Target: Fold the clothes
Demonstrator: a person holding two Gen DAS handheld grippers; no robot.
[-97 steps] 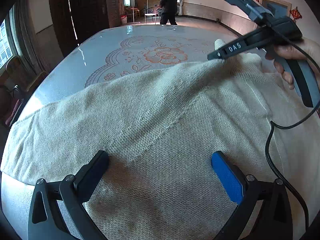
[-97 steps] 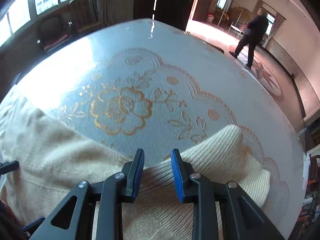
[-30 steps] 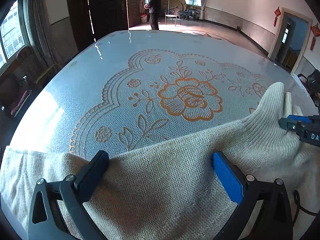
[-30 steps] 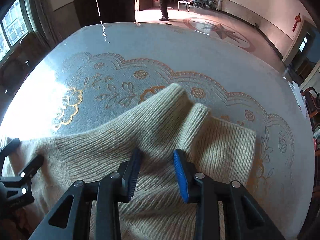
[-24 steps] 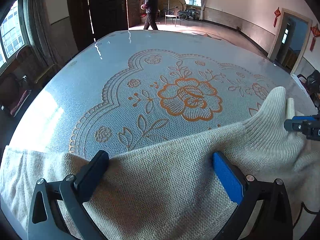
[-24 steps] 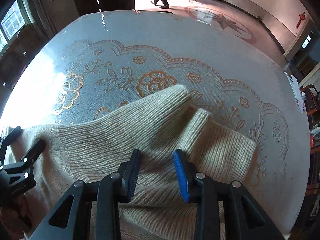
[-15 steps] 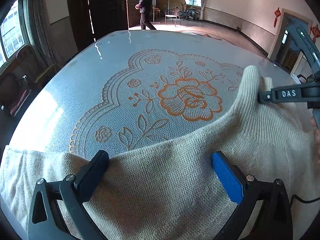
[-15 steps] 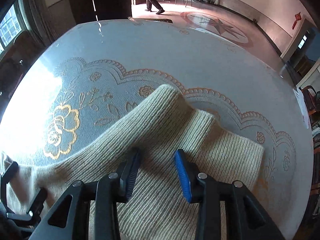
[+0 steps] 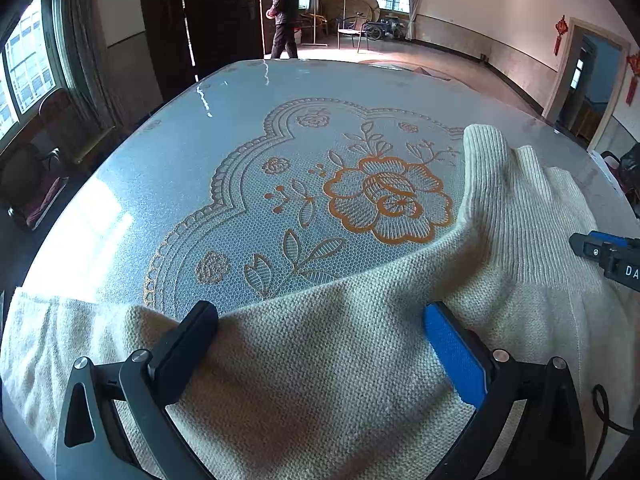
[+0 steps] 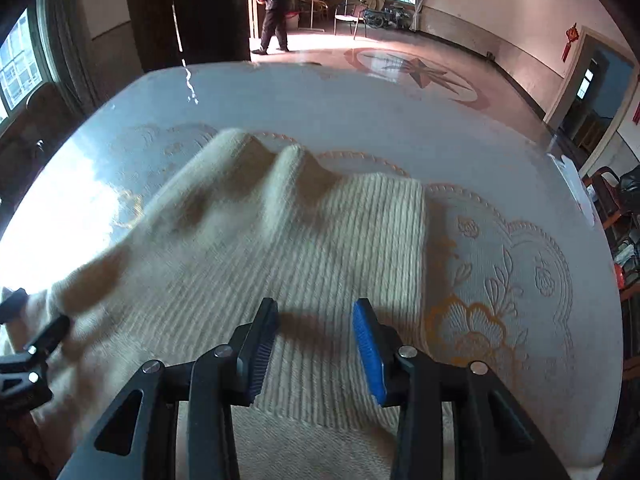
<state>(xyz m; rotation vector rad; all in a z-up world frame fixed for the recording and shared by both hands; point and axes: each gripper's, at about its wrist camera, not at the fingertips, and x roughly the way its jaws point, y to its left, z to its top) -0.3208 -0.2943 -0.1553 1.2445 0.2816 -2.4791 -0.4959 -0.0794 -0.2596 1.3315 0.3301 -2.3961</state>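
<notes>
A cream knitted sweater (image 9: 328, 352) lies on the table, its ribbed hem (image 9: 504, 200) bunched in folds at the right. My left gripper (image 9: 320, 332) is open, its fingers resting wide apart on the sweater's body near its far edge. My right gripper (image 10: 314, 340) is open above the ribbed hem (image 10: 320, 248), holding nothing. The right gripper's tip shows at the right edge of the left wrist view (image 9: 608, 256). The left gripper shows at the left edge of the right wrist view (image 10: 24, 352).
The table has a bluish lace-pattern cover with an orange flower (image 9: 384, 204) beyond the sweater. A person (image 9: 284, 20) walks near a dark doorway at the far end of the room. Chairs (image 10: 616, 196) stand by the table's right side.
The right gripper has lowered and pulled back from the ribbed hem, and its fingers have opened wider. The hem dropped and now lies in folds on the table. The left gripper has stayed put.
</notes>
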